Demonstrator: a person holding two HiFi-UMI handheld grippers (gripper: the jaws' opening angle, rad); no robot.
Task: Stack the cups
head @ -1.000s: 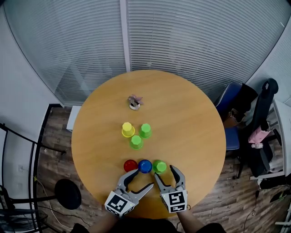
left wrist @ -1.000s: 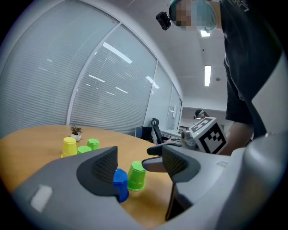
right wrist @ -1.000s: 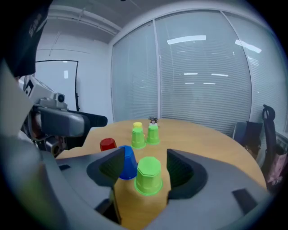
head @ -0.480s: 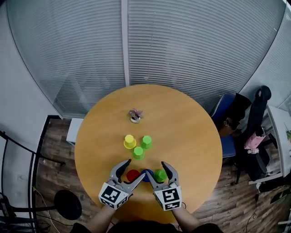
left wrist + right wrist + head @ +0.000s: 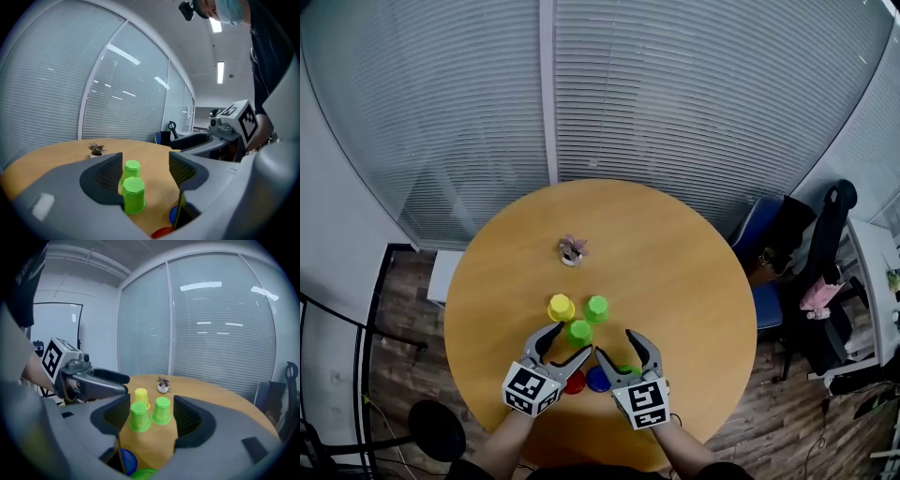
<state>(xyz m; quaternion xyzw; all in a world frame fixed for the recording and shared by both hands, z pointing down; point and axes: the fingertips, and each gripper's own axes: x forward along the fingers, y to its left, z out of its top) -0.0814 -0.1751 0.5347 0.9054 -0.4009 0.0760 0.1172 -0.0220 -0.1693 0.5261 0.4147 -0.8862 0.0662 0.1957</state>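
all six cups stand mouth-down and single on the round table (image 5: 694,281); none is stacked yet. three make a tight cluster at mid-table: a yellow cup (image 5: 561,307), a green cup (image 5: 596,307) and, nearest you, a lime cup (image 5: 578,331). three more sit in a row at your edge: a red cup (image 5: 575,382), a blue cup (image 5: 598,378) and a second green cup (image 5: 628,371), which is mostly hidden under your tools.

your left gripper (image 5: 562,345) is spread wide and holds nothing. the lime cup stands just ahead of its opening, apparently untouched. your right gripper (image 5: 617,347) is also spread and empty, hanging over the near row and looking toward the cluster.

i judge this to be the reach for the first pick, most likely the lime cup. next, bring the left jaws around its wall, close gently and lift straight up, so the yellow neighbour just beside it isn't nudged. then lower it squarely over another cup. mind the red and blue cups beneath your tools. the small potted plant (image 5: 572,250) sits well apart and is out of the way.
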